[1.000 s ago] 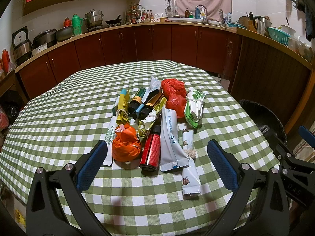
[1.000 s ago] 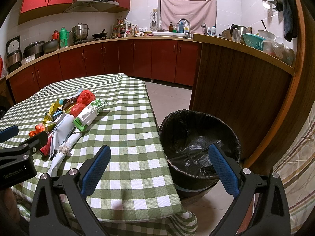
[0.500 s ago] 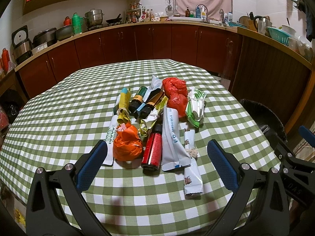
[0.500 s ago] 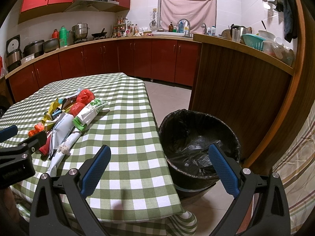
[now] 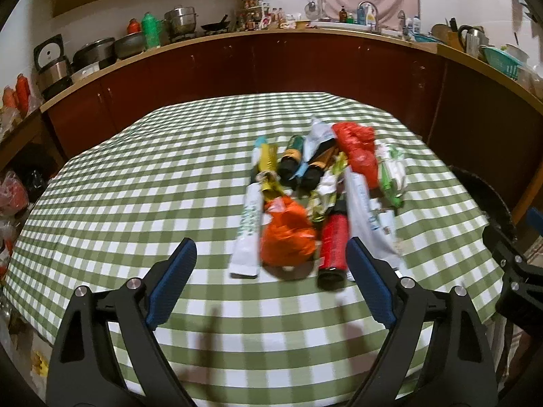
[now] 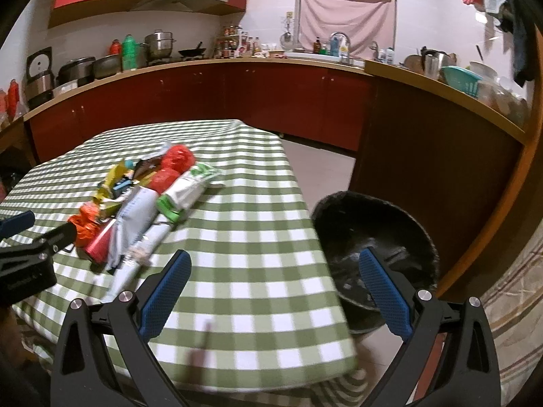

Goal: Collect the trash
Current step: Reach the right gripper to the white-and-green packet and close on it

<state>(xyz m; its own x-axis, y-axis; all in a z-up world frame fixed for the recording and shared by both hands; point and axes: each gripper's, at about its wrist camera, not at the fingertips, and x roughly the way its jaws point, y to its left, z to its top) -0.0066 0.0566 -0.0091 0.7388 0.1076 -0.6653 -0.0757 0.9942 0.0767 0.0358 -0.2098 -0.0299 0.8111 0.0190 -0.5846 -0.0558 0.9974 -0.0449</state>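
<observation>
A pile of trash lies on the green checked tablecloth point(image 5: 135, 203): an orange plastic bag point(image 5: 288, 234), a red can point(image 5: 334, 246), dark bottles point(image 5: 292, 162), a red bag point(image 5: 356, 142) and white wrappers point(image 5: 249, 230). My left gripper point(image 5: 271, 285) is open and empty, just short of the orange bag. My right gripper point(image 6: 275, 291) is open and empty above the table's right edge. The pile also shows in the right wrist view point(image 6: 142, 200). A black-lined trash bin point(image 6: 376, 234) stands on the floor right of the table.
Red-brown kitchen cabinets point(image 6: 237, 98) and a counter with pots point(image 5: 180, 22) run along the back. A wooden counter side point(image 6: 424, 156) stands behind the bin. The right gripper's body shows at the right edge of the left wrist view point(image 5: 516, 271).
Both views have shifted and blurred: the left gripper has moved left and closer to the pile; the right gripper has swung left over the table edge, away from the bin.
</observation>
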